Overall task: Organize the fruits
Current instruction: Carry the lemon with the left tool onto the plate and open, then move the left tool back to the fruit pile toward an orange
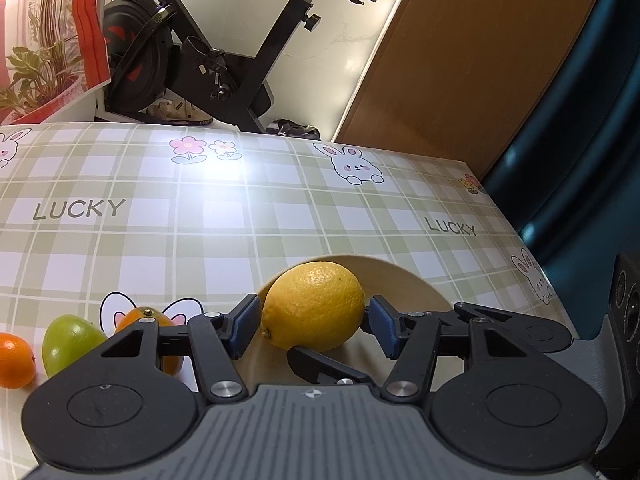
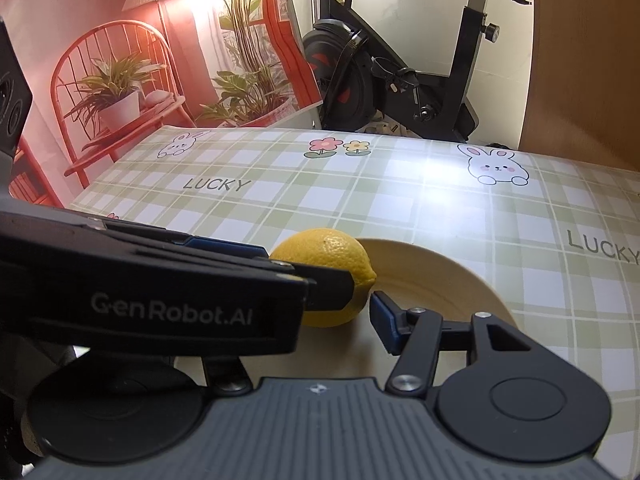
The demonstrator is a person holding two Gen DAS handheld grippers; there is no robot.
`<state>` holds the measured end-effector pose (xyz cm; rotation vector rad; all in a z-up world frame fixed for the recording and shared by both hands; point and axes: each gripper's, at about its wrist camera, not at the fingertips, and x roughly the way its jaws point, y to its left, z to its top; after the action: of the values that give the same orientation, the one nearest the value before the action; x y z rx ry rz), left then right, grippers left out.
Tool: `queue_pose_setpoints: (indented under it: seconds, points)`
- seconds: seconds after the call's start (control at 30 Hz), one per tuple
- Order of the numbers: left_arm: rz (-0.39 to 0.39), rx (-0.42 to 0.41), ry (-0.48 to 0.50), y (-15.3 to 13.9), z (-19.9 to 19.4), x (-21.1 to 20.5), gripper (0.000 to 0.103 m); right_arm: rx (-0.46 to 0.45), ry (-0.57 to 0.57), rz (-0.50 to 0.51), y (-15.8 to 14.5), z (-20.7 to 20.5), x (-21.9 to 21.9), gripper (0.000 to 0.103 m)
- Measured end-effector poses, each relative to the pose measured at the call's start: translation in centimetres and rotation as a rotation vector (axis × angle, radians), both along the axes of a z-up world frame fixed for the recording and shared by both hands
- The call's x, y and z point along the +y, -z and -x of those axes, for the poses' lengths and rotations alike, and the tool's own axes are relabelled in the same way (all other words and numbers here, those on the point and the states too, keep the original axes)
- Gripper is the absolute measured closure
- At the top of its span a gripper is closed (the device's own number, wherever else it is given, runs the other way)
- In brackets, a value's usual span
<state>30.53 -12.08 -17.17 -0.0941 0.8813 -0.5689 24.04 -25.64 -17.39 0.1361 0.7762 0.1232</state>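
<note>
— Between the blue pads (image 1: 245,322) of the left claw (image 1: 312,320), what sits there?

— A lemon (image 1: 314,306), resting on a cream plate (image 1: 408,280) right ahead of the claw. Both pads meet its flanks, so the claw looks clamped on it.

— And the right claw (image 2: 320,332)?

— It comes in just beside the left one (their frames cross). One finger (image 1: 320,364) lies low in front of the lemon, the other pad (image 2: 382,314) just beside the lemon's tip. Its near finger is hidden in its own view, so I cannot tell whether it grips.

— Other fruit?

— Left of the left claw, on the checked worktop (image 1: 240,220): a green fruit (image 1: 70,344), an orange (image 1: 14,360) further left, and a second orange (image 1: 152,316) half behind the claw's left finger.
</note>
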Motion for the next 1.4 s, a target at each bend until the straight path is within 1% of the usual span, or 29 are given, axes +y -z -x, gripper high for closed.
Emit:
queue_pose_setpoints:
  seconds: [0.23, 0.37, 0.47, 0.67, 0.8, 0.97, 1.1, 1.23, 1.3, 1.4]
  points:
    - [0.007, -0.041, -0.007, -1.8, 2.0, 1.3, 0.041, 0.000, 0.024, 0.009, -0.2, 2.2, -0.2, 0.044]
    - [0.017, -0.066, -0.036, -3.0, 3.5, 3.1, 0.041, -0.013, 0.046, 0.002, -0.8, 3.8, -0.3, 0.044]
    - [0.011, -0.084, -0.047, -3.8, 4.6, 4.6, 0.041, -0.032, 0.046, 0.005, -1.4, 5.0, 0.0, 0.044]
    - [-0.020, -0.109, -0.074, -5.0, 6.3, 7.8, 0.041, -0.076, 0.033, 0.003, -2.6, 7.1, 2.3, 0.044]
    - [-0.026, -0.116, -0.094, -5.5, 7.1, 10.1, 0.041, -0.087, 0.016, -0.013, -2.8, 7.7, 3.9, 0.044]
    - [-0.029, -0.102, -0.094, -5.3, 7.8, 12.7, 0.041, -0.088, -0.041, -0.005, -2.7, 8.0, 6.6, 0.045]
    - [-0.044, -0.100, -0.081, -4.5, 8.5, 13.6, 0.041, -0.095, -0.080, -0.002, -2.6, 8.4, 8.4, 0.045]
    - [-0.084, -0.122, -0.059, -4.0, 9.0, 13.7, 0.041, -0.099, -0.138, 0.018, -2.4, 8.6, 9.9, 0.046]
    - [-0.085, -0.130, -0.043, -3.8, 9.3, 13.8, 0.041, -0.105, -0.171, 0.036, -2.4, 8.6, 10.7, 0.046]
    - [-0.079, -0.118, -0.026, -3.4, 9.4, 14.0, 0.041, -0.100, -0.200, 0.045, -2.0, 8.5, 11.5, 0.049]
